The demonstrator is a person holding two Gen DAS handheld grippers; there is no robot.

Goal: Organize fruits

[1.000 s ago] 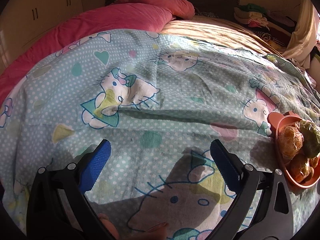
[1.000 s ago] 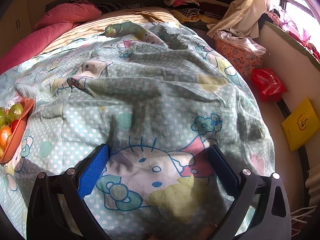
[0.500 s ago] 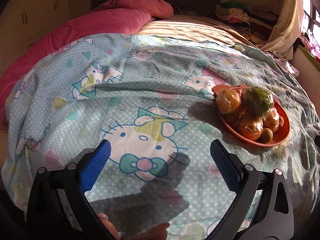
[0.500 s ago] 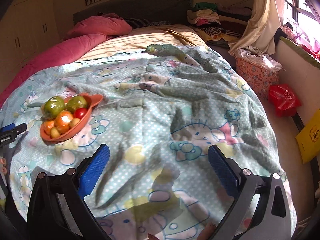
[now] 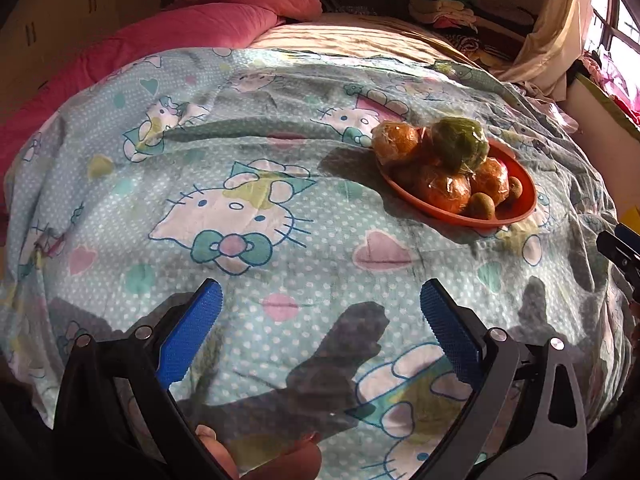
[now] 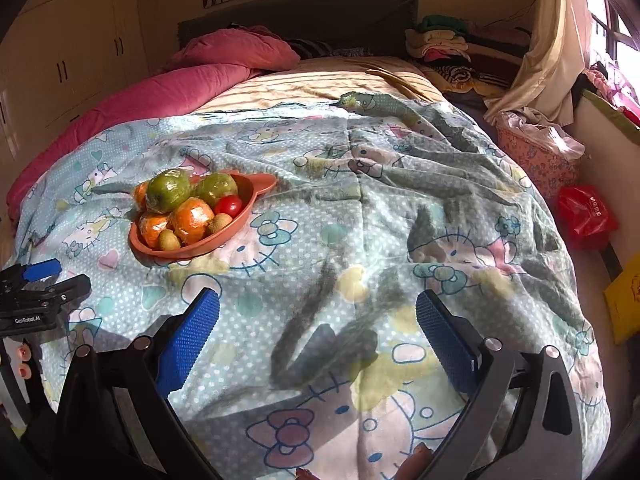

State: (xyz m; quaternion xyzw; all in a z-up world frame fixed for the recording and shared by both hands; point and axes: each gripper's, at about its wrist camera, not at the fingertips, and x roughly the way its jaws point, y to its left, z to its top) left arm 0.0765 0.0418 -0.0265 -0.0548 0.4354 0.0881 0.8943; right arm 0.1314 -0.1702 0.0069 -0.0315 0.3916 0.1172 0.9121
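An orange plate sits on the blue cartoon-print blanket. It holds wrapped oranges, wrapped green fruits, kiwis and a red tomato. My left gripper is open and empty, near the bed's foot, left of the plate. My right gripper is open and empty, right of the plate. The left gripper also shows at the left edge of the right wrist view.
A pink duvet and pillow lie at the bed's head. Folded clothes are stacked at the far right corner. A patterned basket, a red bag and a yellow packet lie on the floor at right.
Both grippers have pulled back and up from the blanket. The plate of fruit has come fully into both views. Both stay open.
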